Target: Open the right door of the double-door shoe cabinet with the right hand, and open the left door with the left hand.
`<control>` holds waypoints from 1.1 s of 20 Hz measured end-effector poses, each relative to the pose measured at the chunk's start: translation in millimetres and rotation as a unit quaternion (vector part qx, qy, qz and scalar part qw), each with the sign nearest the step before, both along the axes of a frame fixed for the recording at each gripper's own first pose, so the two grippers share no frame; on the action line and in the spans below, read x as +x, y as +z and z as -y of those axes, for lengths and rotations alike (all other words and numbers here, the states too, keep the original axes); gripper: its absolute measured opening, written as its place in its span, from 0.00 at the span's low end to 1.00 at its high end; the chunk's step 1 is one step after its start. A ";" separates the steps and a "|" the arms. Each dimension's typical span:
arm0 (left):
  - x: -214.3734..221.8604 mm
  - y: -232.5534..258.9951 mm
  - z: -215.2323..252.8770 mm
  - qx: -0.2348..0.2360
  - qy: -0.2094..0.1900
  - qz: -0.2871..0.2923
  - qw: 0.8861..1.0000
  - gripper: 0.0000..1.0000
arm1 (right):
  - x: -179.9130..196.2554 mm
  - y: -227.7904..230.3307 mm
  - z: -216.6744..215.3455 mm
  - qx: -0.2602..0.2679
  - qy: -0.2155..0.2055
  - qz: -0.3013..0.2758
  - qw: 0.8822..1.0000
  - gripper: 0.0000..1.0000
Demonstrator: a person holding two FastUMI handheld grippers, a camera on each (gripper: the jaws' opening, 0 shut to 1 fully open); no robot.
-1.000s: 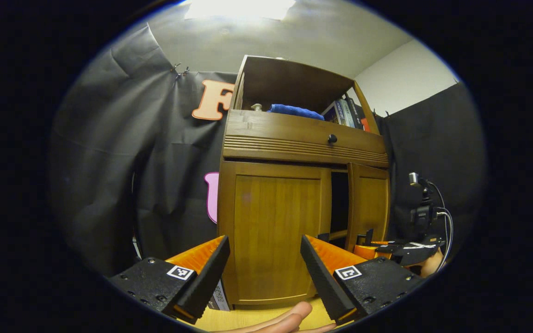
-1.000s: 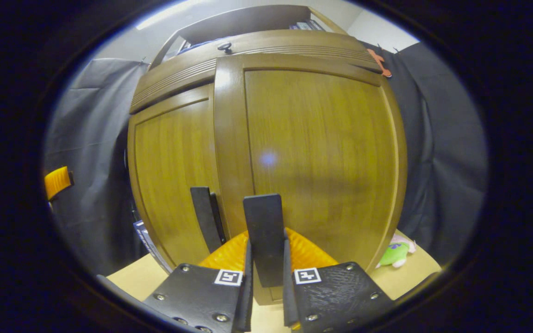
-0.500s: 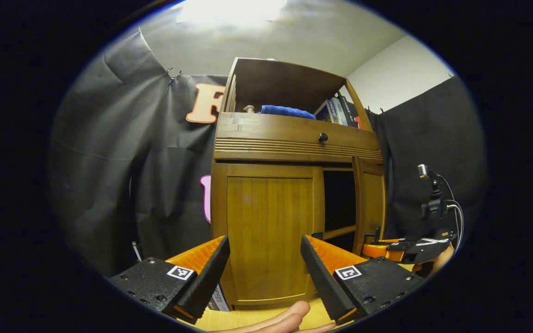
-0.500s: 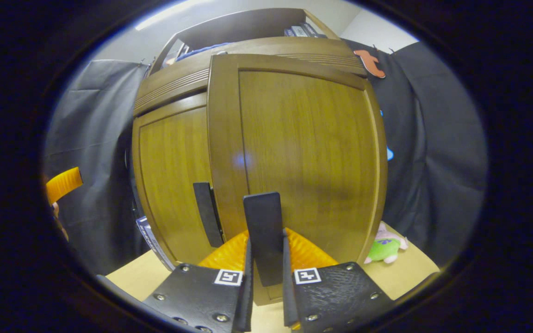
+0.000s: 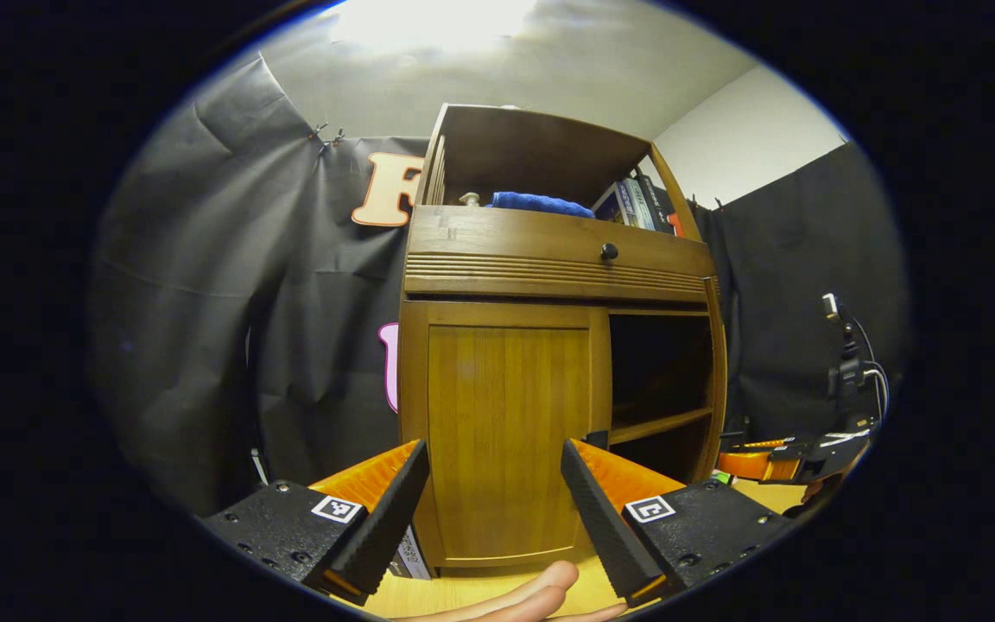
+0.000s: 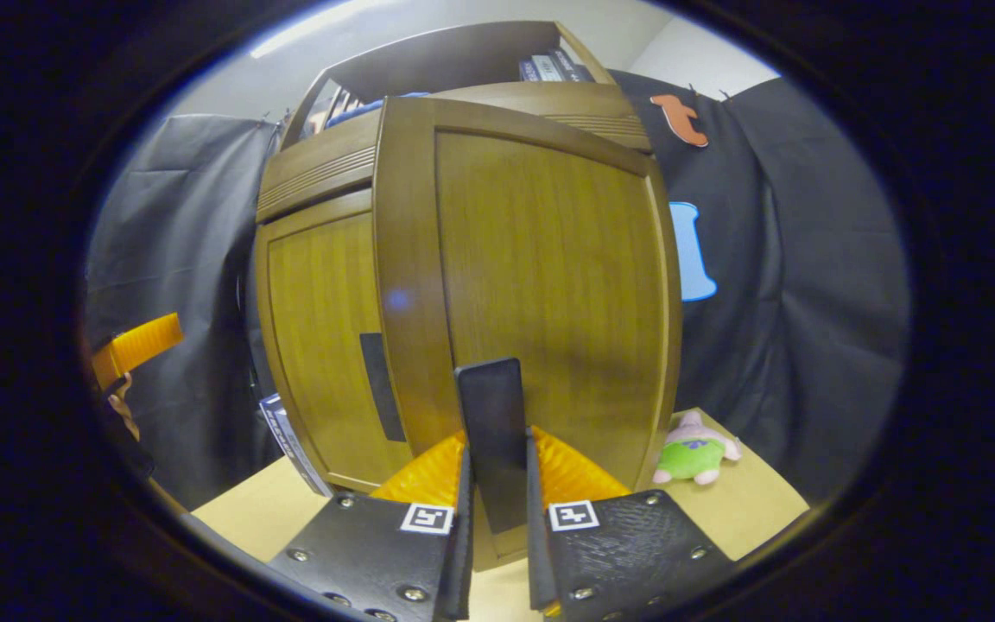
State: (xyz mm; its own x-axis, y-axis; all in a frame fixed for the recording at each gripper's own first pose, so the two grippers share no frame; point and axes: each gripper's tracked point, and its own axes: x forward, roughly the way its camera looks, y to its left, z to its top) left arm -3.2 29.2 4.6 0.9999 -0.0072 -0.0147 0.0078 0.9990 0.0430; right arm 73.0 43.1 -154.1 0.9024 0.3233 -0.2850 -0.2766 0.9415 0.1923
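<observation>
My right hand-held gripper (image 6: pixel 495 518) pinches the right door's handle (image 6: pixel 491 432); stiff, hinged wood, light, so I grip that handle

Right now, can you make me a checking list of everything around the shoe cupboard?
Surface: light wooden table under the cabinet.
Job's things: shoe cabinet; right door swung wide open, dark shelves showing behind it; left door shut, black handle at its edge.
Clutter: green and pink plush toy on the table; blue cloth and books on the top shelf.
Grippers: right gripper shut on the right door's handle; left gripper open, fingers apart before the left door.
Cables: a cable hangs from a stand-mounted device.
Surroundings: black cloth walls, white ceiling.
</observation>
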 end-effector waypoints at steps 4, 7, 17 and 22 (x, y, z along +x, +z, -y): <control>-1.6 1.5 1.7 0.000 -0.004 0.003 1.000 0.92 | -7.3 2.9 12.5 -0.006 -0.001 0.014 1.000 0.26; -2.8 0.3 4.4 0.004 -0.006 0.004 1.000 0.92 | -12.3 4.1 22.4 -0.002 0.000 0.014 1.000 0.26; -1.9 -6.6 14.4 0.020 -0.013 0.000 1.000 0.94 | -24.6 7.9 53.0 -0.001 -0.008 0.022 1.000 0.26; 0.0 -8.1 13.2 0.018 -0.009 -0.003 1.000 0.92 | -30.6 8.6 77.4 0.005 -0.029 0.023 0.999 0.26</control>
